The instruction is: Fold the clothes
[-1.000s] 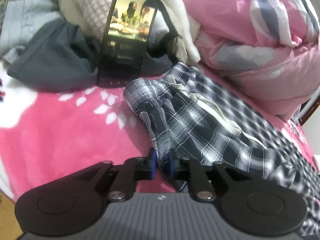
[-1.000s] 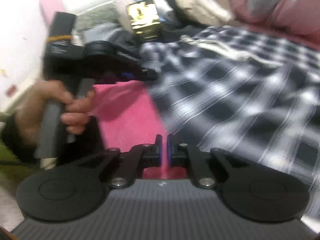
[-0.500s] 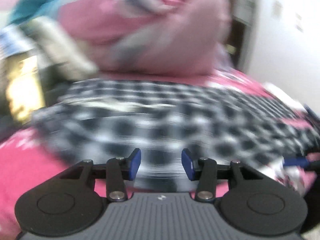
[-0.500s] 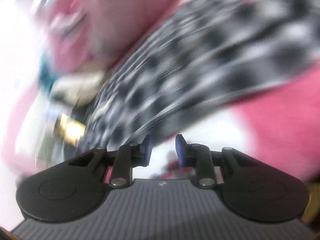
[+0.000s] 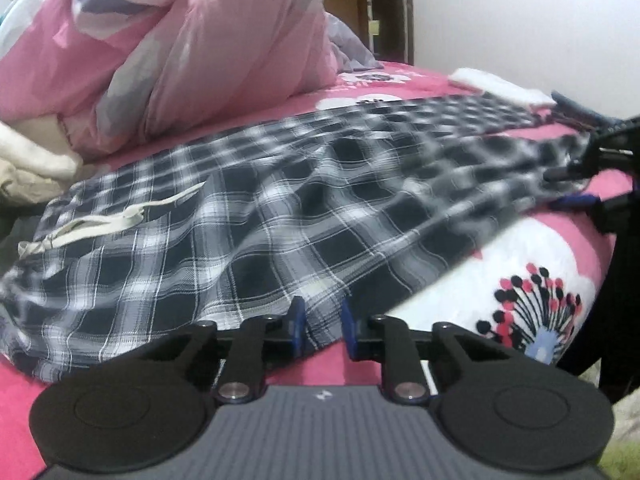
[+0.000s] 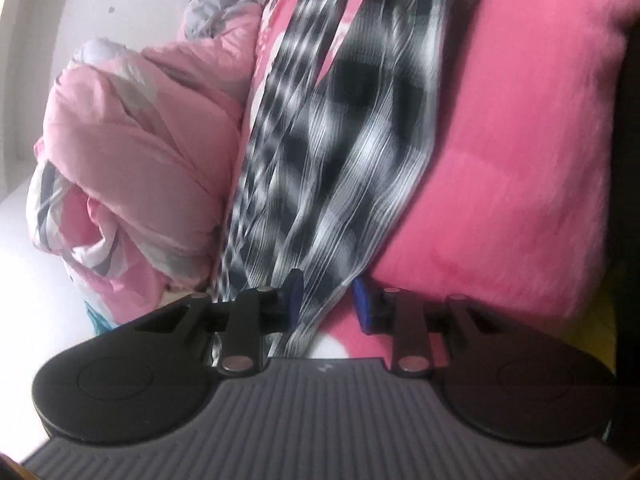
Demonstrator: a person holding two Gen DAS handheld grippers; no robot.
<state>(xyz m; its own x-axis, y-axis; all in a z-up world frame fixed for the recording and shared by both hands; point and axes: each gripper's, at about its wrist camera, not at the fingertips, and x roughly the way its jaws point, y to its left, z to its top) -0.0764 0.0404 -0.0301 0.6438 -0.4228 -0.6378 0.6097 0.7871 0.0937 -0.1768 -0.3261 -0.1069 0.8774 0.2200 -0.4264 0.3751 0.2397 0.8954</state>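
At the far left of the left wrist view, cream and white folded cloth (image 5: 28,164) lies on the bed, with a bulky pink quilt with grey and white patches (image 5: 192,52) heaped behind it. Spread flat across the bright pink fleece bed blanket (image 5: 540,256), the black-and-white checked cotton trousers (image 5: 248,216) run from a waistband with a pale drawstring (image 5: 104,220) at the left to leg ends at the far right.

The left hand-held gripper (image 5: 322,322) sits at the near edge of the trousers. Its jaws are closing, the checked hem lies between the blue pads (image 5: 297,320), and a gap shows on either side, so the cloth is not yet clenched.

At the right edge of that view the right hand-held gripper (image 5: 576,188) meets the leg ends. In its own view the right hand-held gripper (image 6: 326,300) has a bunched, motion-blurred trouser leg running between its blue pads; the jaws are closing, the cloth touches the left pad, and clear space remains at the right one. The quilt (image 6: 132,168) lies left of the leg, the blanket (image 6: 520,160) right.
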